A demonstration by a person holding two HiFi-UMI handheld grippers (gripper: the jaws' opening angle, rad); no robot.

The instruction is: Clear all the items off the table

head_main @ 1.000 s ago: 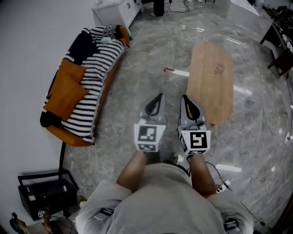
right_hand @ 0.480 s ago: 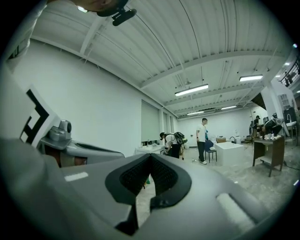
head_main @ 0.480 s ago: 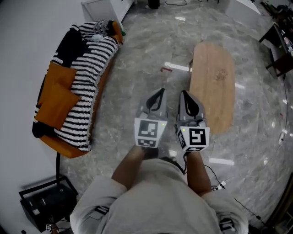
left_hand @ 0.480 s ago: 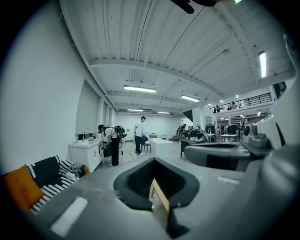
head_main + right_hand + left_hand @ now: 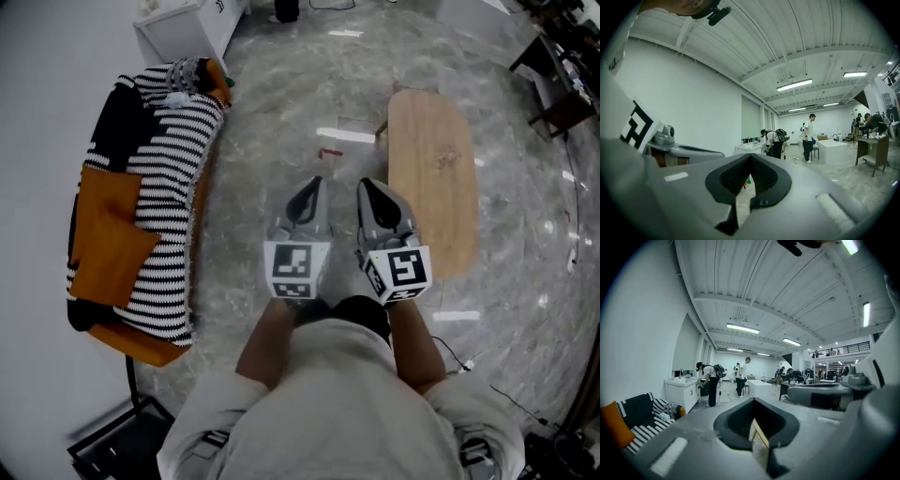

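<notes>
While the person holds both tools side by side over the marble floor [image 5: 281, 103], each points toward twelve o'clock in the head view with its jaws together, tip against tip; the left gripper [image 5: 312, 185] sits at nine o'clock of the right gripper [image 5: 367, 185], near it but apart; the wooden table [image 5: 433, 178], long with rounded ends, stands at two o'clock of the right gripper, its length running twelve to six; a small red object [image 5: 328, 153] lies on the floor at twelve o'clock of the left gripper; at nine o'clock stands a sofa [image 5: 131, 333] under a striped blanket [image 5: 173, 169] and an orange cushion [image 5: 108, 244]; a white cabinet [image 5: 183, 28] stands at eleven o'clock.
</notes>
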